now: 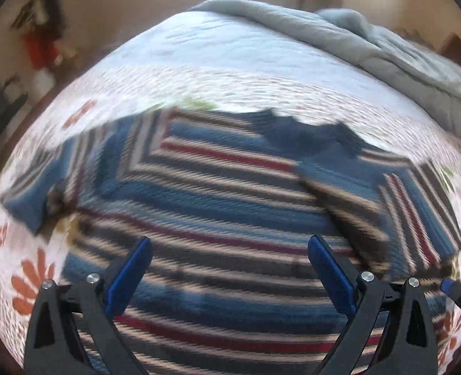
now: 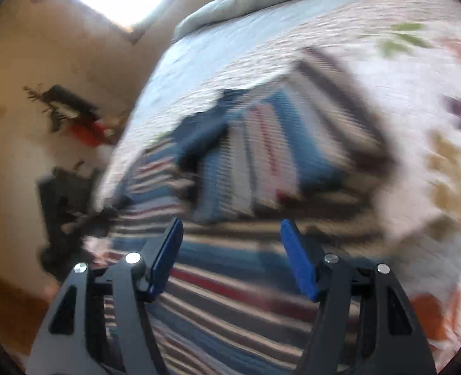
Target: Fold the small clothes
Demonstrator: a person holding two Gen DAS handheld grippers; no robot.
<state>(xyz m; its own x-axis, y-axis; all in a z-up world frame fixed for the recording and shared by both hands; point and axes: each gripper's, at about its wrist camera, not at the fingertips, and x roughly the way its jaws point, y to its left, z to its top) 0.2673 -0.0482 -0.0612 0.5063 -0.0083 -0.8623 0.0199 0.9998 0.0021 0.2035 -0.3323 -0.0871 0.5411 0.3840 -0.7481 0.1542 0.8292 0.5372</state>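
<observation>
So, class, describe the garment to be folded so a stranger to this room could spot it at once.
Start at the bed, covered by a white quilt printed with orange flowers, with a grey blanket bunched at its far end. On the quilt, nearer than the blanket, lies a short-sleeved striped shirt. Its blue, red, white and dark stripes and navy collar set it apart from the flowery bedding.

No legible text, label, brand, number or sign appears in either wrist view. The striped shirt and the flowered bedspread carry patterns only, with no lettering. Both views are motion-blurred, and the wall items are too indistinct to read.
</observation>
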